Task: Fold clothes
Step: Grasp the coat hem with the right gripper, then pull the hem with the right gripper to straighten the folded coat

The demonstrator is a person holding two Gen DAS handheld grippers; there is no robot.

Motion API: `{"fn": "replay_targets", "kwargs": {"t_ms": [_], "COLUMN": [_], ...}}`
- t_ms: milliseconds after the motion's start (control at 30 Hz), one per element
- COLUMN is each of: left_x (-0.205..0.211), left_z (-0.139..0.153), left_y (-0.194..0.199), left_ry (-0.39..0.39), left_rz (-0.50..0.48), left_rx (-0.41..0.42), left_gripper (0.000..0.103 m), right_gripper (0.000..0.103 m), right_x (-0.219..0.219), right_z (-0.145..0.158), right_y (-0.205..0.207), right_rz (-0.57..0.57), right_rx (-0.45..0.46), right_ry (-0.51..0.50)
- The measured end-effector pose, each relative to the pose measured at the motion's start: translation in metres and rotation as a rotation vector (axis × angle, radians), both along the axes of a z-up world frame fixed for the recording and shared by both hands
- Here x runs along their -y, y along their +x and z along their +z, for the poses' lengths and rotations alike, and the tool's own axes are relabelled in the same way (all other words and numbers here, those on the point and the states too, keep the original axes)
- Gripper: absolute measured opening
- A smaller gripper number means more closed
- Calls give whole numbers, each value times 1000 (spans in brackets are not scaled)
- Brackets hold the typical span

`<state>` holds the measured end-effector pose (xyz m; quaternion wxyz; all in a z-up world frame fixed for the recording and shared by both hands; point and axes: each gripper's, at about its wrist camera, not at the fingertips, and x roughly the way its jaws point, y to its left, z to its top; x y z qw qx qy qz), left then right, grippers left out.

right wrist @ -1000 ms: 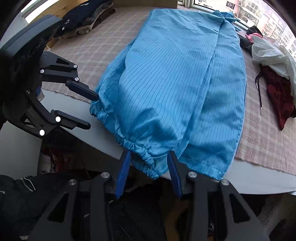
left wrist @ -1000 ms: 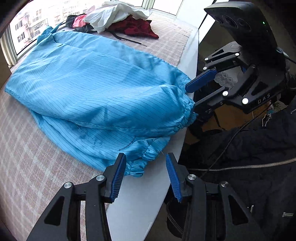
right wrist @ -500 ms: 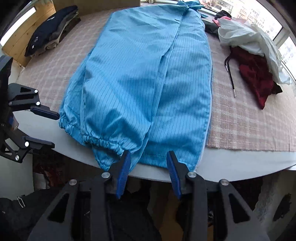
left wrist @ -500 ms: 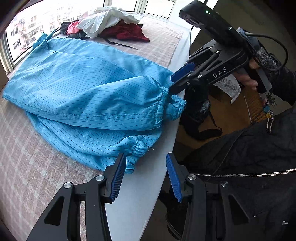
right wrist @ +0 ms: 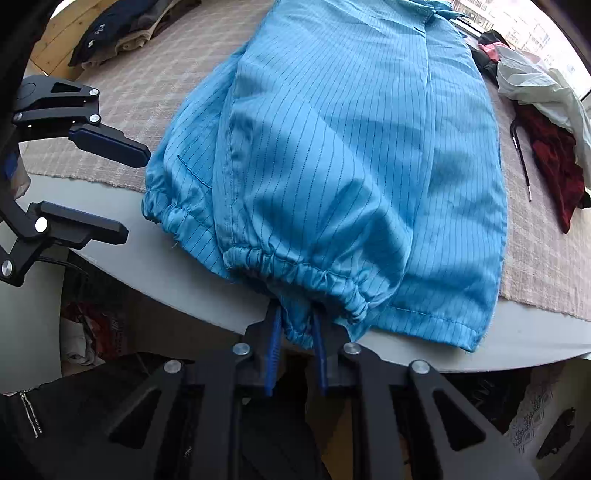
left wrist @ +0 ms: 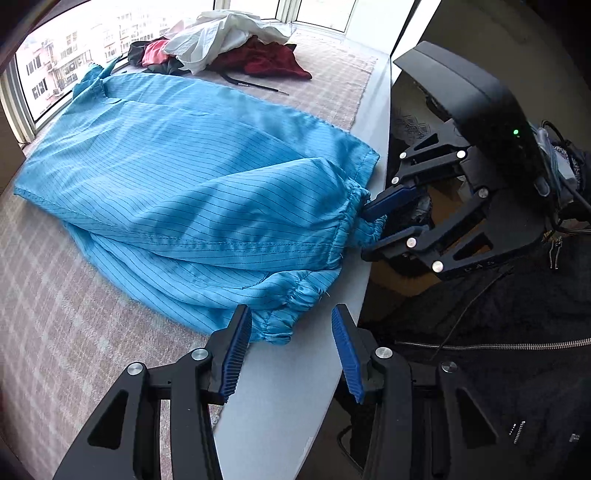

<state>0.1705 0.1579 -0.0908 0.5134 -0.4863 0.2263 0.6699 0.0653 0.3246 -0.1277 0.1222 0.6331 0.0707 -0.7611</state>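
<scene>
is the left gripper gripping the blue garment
No: the left gripper stands open at the table edge, and the lower cuff of the blue garment lies just ahead, not pinched by its pads.

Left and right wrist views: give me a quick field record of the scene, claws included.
garment: blue striped coat, lying flat on checked mat, cuffs at the table edge
right claw: closing on upper elastic cuff, which is bunched between its pads
left claw: open, nothing held; lower cuff just ahead of its tips
other clothes: white and red pile at far end by the window; dark folded stack to the left
fold: not yet made
</scene>
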Motion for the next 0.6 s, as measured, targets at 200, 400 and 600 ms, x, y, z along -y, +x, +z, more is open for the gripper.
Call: {"fn": "replay_targets", "kwargs": {"t_ms": [200, 400, 600], "left_x": [-10, 1, 10], "left_z": [-16, -25, -15], "left_y": [-4, -3, -15], "left_ry": [-6, -41, -16], "left_rz": [-22, -31, -9], "left_rx": [15, 30, 51], "left_gripper": [46, 46, 46], "right_gripper": [9, 15, 25], "right_x": [-62, -114, -94], "right_z": [18, 20, 14], "right_y": [-26, -33, 1], "right_rz": [-206, -343, -210], "right_rx": [121, 302, 279], "right_ry": [-383, -784, -451]}}
